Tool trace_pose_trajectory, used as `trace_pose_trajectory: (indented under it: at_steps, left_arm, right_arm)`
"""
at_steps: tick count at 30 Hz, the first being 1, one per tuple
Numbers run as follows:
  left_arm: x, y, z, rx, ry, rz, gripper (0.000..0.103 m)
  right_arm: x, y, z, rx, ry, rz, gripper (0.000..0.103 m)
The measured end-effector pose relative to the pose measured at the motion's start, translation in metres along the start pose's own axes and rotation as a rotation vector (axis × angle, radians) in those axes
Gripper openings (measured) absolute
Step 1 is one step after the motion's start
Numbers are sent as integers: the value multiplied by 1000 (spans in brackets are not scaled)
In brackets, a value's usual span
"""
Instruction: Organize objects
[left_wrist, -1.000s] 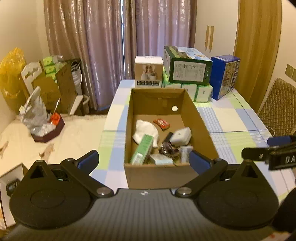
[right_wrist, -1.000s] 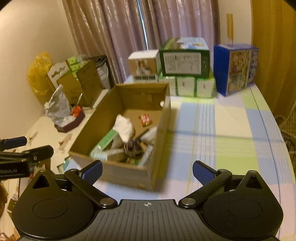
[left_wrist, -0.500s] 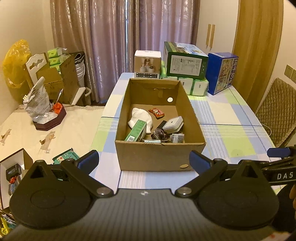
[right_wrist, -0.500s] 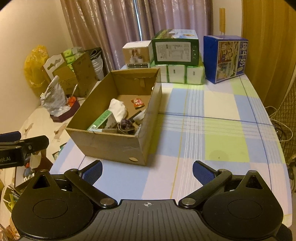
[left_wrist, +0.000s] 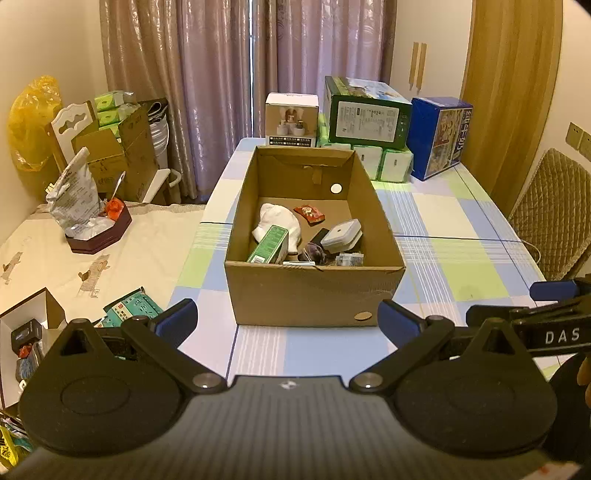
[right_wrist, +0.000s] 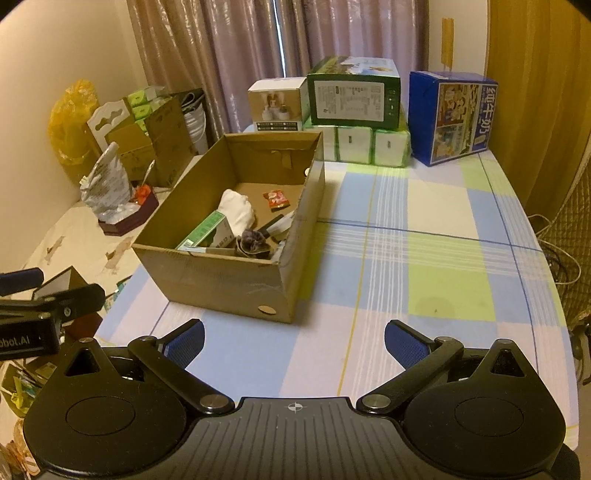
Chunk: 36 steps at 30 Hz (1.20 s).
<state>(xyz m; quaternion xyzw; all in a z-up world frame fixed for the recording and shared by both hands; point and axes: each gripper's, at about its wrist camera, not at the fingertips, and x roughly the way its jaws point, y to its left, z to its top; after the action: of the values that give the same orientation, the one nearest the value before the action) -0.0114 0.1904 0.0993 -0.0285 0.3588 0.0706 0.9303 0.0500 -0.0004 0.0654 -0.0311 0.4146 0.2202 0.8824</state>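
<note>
Your left gripper (left_wrist: 287, 319) is wide apart and holds nothing; it hangs just before the near wall of the cardboard box (left_wrist: 314, 295). Your right gripper (right_wrist: 294, 338) is also spread wide and empty, to the right of the box. Inside the box lie a green carton (left_wrist: 269, 245), a white cloth (left_wrist: 279, 221), a red packet (left_wrist: 309, 213) and a white case (left_wrist: 341, 235).

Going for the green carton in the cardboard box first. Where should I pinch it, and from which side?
Take the green carton by its raised far end, closing across its two long narrow sides. It leans against the white cloth with its near end sunk behind the cardboard box front wall, so come down from above; the open left gripper seems better lined up.
</note>
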Motion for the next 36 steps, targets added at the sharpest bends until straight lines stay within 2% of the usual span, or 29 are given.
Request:
trace_pose_trajectory:
  at_steps: [36]
  left_arm:
    - [2,2,-7,1,15,-2,102]
  right_arm:
    - [-2,1,-1,8,-3,2,101]
